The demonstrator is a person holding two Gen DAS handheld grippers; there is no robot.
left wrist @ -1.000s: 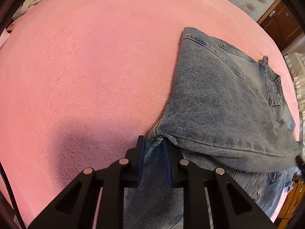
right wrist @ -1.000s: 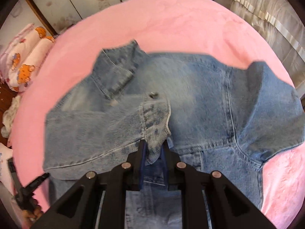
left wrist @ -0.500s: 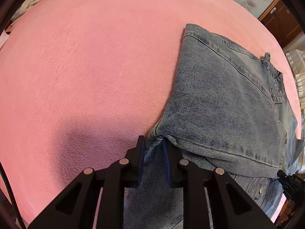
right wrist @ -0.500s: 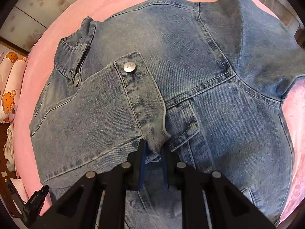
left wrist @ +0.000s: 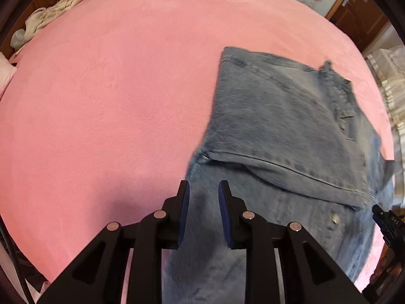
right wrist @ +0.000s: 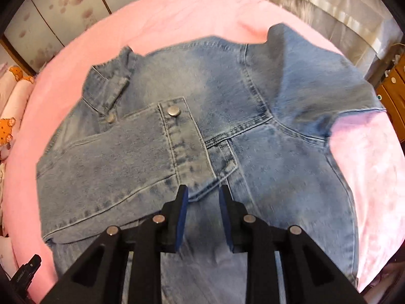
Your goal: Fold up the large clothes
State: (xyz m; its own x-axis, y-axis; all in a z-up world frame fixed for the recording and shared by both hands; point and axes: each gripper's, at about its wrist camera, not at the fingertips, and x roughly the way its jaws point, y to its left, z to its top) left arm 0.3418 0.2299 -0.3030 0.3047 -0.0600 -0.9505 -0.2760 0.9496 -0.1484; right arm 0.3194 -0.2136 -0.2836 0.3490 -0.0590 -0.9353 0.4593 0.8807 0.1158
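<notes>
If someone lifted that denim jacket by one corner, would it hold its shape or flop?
The denim jacket would probably flop: its folded sleeve drapes flat. Thick seams suggest some weight. On the fuzzy pink blanket, it would likely drag, not slide.

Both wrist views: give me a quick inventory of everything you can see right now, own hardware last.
Denim jacket: one, faded blue, spread on the bed, one sleeve folded across its front.
Sleeve cuff: one, blue with a metal button, lying on the jacket just ahead of the right fingers.
Pink blanket: one, covers the bed under the jacket.
Cartoon-bear pillows: pink and orange, at the bed's edge; number unclear.
Pale cloth heap: one, off-white, beyond the bed's far edge.
Curtain: beige, behind the bed.
Left gripper: one, black with blue pads, jaws opening, denim behind the gap.
Right gripper: same build, jaws opening above the jacket.
</notes>
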